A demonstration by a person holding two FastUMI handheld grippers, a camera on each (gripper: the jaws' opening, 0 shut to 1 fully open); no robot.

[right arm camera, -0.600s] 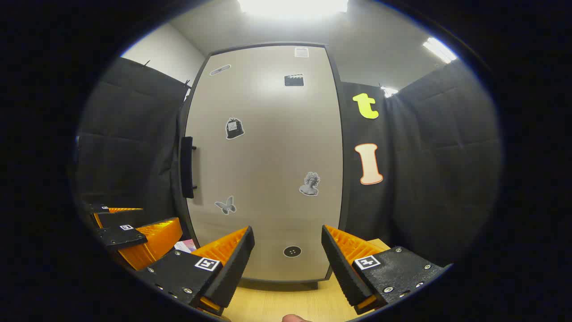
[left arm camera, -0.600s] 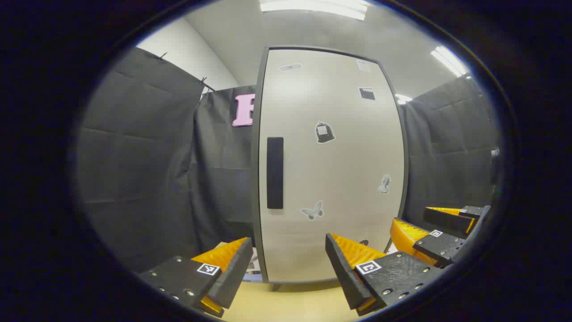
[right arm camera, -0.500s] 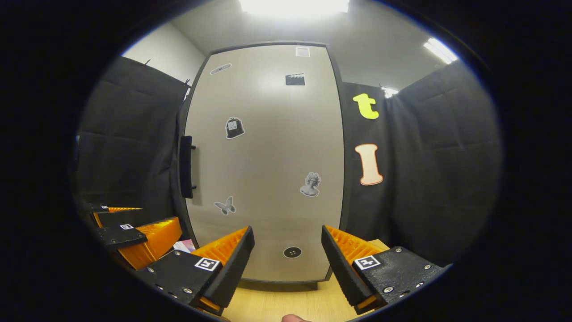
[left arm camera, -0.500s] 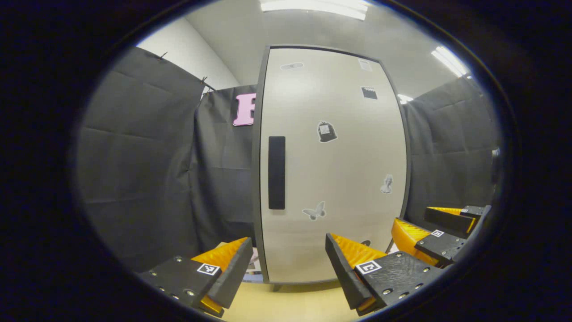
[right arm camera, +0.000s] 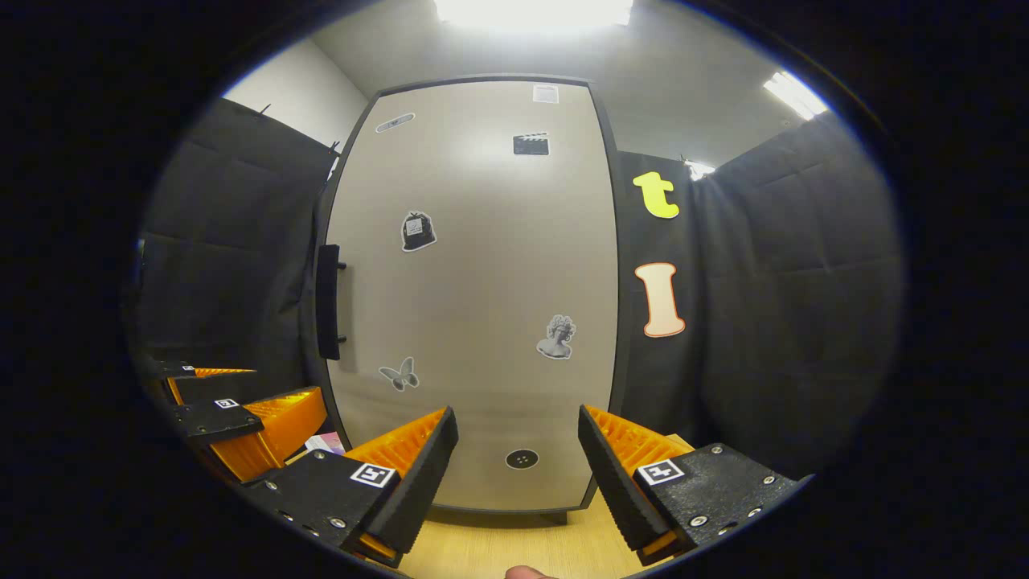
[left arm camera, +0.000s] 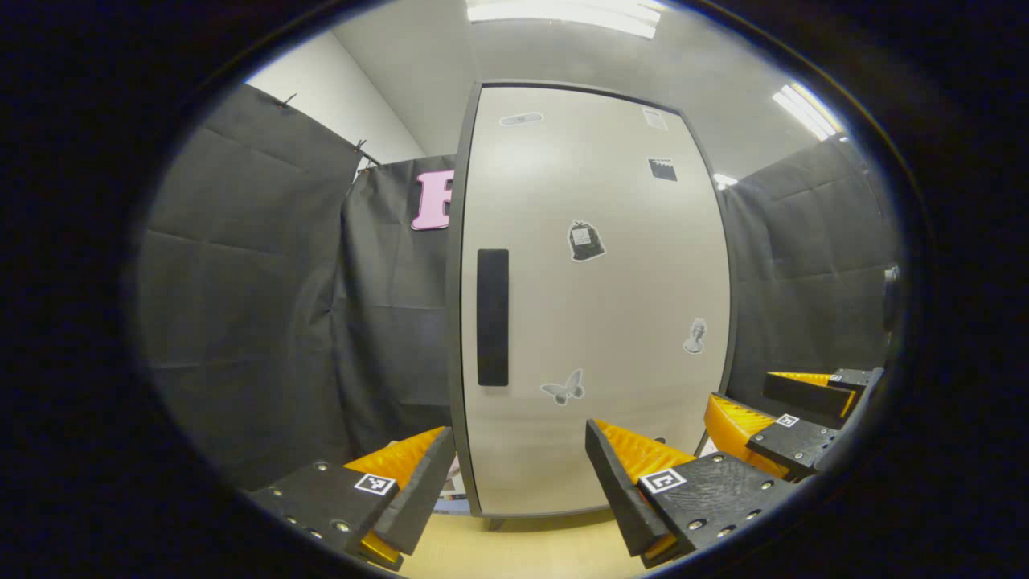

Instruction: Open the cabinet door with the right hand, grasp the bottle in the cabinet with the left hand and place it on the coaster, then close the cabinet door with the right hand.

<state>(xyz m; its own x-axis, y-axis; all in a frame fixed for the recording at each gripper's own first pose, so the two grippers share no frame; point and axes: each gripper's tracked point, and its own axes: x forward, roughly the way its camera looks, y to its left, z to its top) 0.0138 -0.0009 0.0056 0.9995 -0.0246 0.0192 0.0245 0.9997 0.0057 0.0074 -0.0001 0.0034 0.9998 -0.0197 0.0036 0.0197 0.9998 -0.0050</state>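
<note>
A tall beige cabinet door (left arm camera: pixel 611 305) stands shut in front of me, dotted with small stickers. Its black vertical handle (left arm camera: pixel 493 317) sits at the door's left edge and also shows from the side as the handle (right arm camera: pixel 328 301) in the right gripper view. My left gripper (left arm camera: pixel 518 458) is open with nothing between its fingers, a short way before the door's lower part. My right gripper (right arm camera: pixel 518 446) is open too, facing the door (right arm camera: pixel 482 305) low down. The right gripper (left arm camera: pixel 792 414) appears at the far right of the left gripper view. The bottle is hidden behind the door.
The cabinet stands on a light wooden tabletop (right arm camera: pixel 514 547). Black cloth walls (left arm camera: pixel 257 305) close in both sides. Some flat printed items (right arm camera: pixel 325 442) lie on the table left of the cabinet. The left gripper (right arm camera: pixel 241 418) shows at lower left of the right gripper view.
Both views have crept slightly closer to the cabinet, and the door looms a little larger. Both grippers stay open.
</note>
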